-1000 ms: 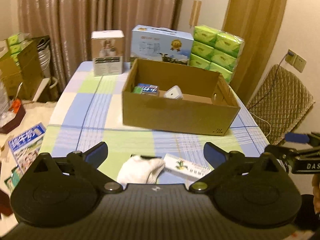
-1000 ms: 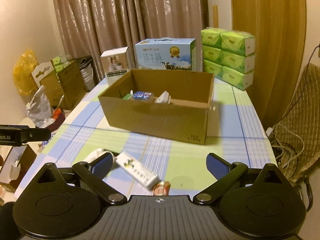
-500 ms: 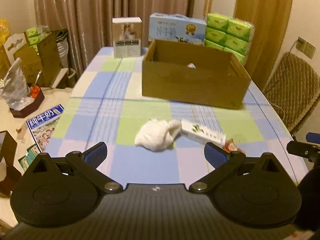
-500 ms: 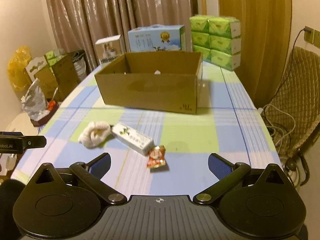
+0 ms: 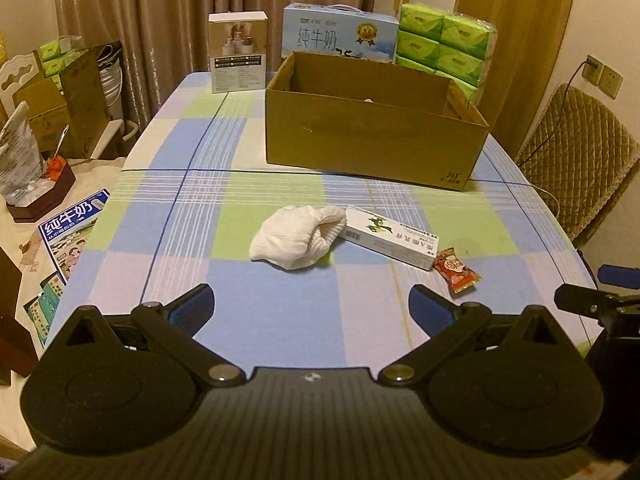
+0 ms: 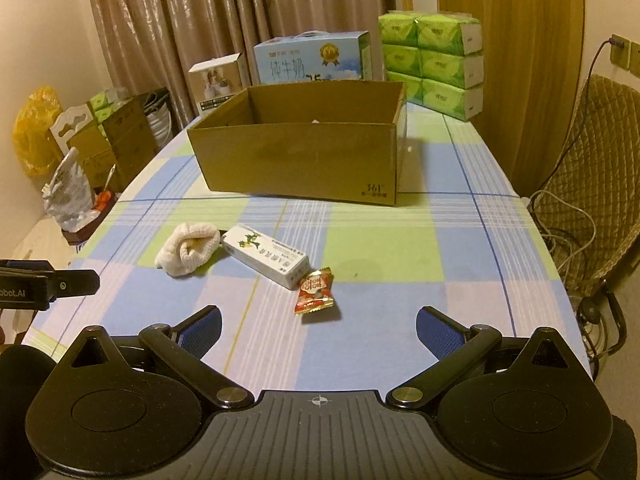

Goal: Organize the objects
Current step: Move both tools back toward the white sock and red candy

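On the checked tablecloth (image 5: 280,292) lie a rolled white sock (image 5: 298,237) (image 6: 189,249), a long white carton with green print (image 5: 390,237) (image 6: 266,256) and a red candy wrapper (image 5: 456,269) (image 6: 315,291). Behind them stands an open brown cardboard box (image 5: 372,140) (image 6: 300,160); its contents are mostly hidden by its front wall. My left gripper (image 5: 310,308) hangs open near the table's front edge, short of the sock. My right gripper (image 6: 318,326) is open too, just short of the candy. Both hold nothing.
Behind the cardboard box stand a blue milk carton case (image 5: 340,34), a small white product box (image 5: 238,56) and stacked green tissue packs (image 5: 444,46). A quilted chair (image 6: 592,184) with cables is at the right. Bags, boxes and leaflets (image 5: 72,224) clutter the left side.
Both grippers have pulled back toward the table's front edge and dropped lower, so the sock, carton and candy now lie ahead of the fingers and the box's inside is hidden.
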